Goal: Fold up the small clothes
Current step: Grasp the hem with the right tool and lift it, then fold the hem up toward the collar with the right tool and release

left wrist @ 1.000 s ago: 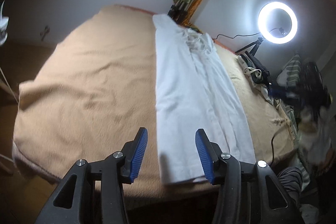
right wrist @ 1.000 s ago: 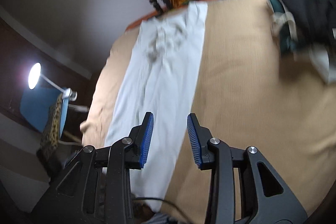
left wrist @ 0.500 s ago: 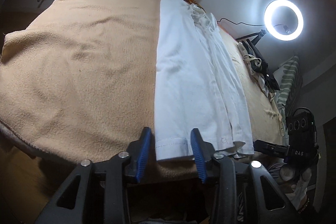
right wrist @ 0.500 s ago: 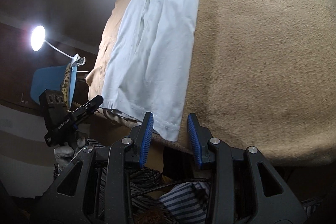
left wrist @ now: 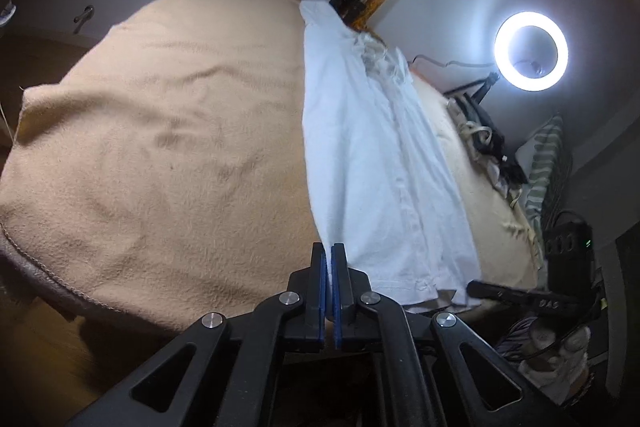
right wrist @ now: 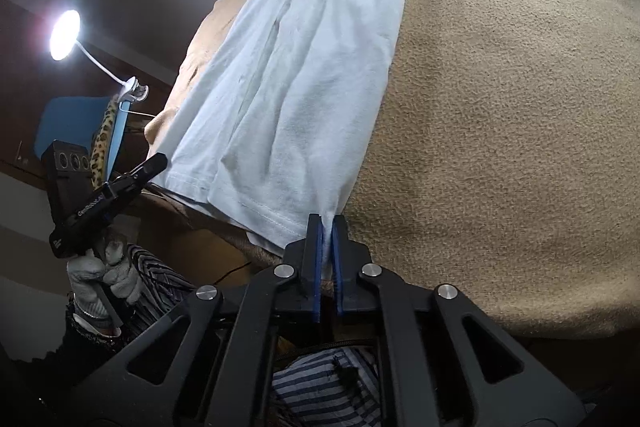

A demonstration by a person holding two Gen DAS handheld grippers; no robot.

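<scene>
Where the white shirt (left wrist: pixel 376 163) meets the blanket (left wrist: pixel 168 163) edge | both hand-held grippers pinch its hem corners | collar crumpled, indistinct

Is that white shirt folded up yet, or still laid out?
Partly folded: the shirt lies as a long narrow strip on the blanket, its sides turned in over the middle, full length still stretched out.

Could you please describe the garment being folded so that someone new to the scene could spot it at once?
A tan blanket covers the bed. Along it lies a long, narrow white shirt, already folded lengthwise, its near hem corners pinched by the left tool and right tool. It is the only white cloth spread flat there.
</scene>
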